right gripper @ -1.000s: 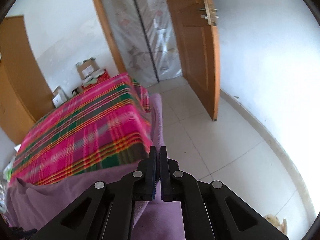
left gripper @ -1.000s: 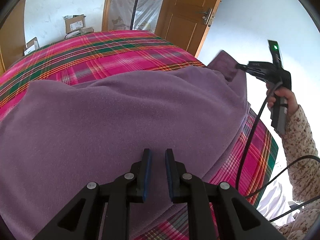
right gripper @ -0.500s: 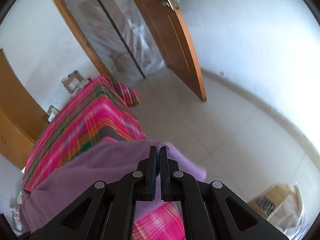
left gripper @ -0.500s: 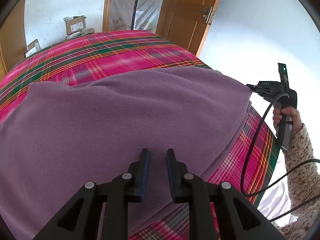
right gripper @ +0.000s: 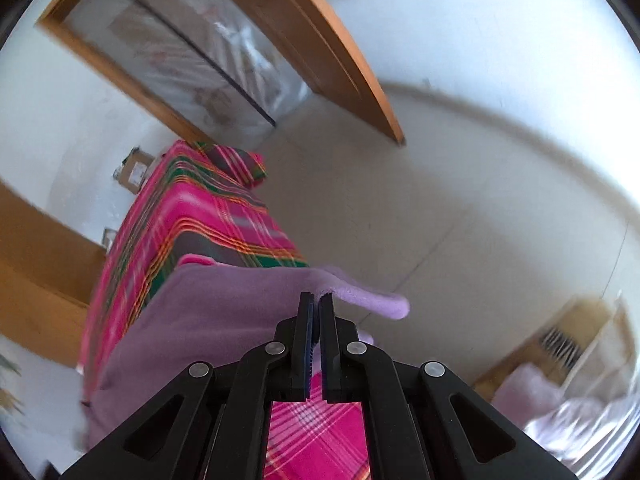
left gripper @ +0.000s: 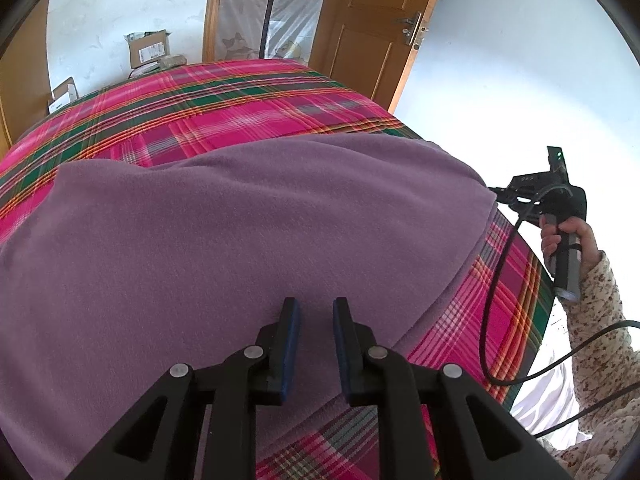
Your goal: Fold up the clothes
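A purple fleece cloth [left gripper: 260, 232] lies spread over a bed with a pink plaid cover [left gripper: 240, 108]. My left gripper [left gripper: 317, 312] hovers over the cloth's near part, its jaws a little apart. The fleece shows smooth in the gap, with no pinch folds. At the bed's right edge a person's hand [left gripper: 560, 232] holds my right gripper [left gripper: 498, 194]. In the right wrist view that gripper [right gripper: 316, 300] is shut on a corner of the purple cloth [right gripper: 224, 312], which pokes out past its tips just above the plaid cover [right gripper: 200, 216].
A black cable [left gripper: 492, 300] loops down from the right gripper beside the bed. A wooden door [left gripper: 372, 32] stands open past the bed's far corner. Cardboard boxes [left gripper: 148, 48] sit by the back wall. Pale tiled floor [right gripper: 440, 200] lies to the right, with a bag and bedding [right gripper: 560, 380] on it.
The right gripper has come down and outward with the cloth corner, rolling as it went, so the raised flap now lies flat at the bed's right edge. The left gripper stayed in place.
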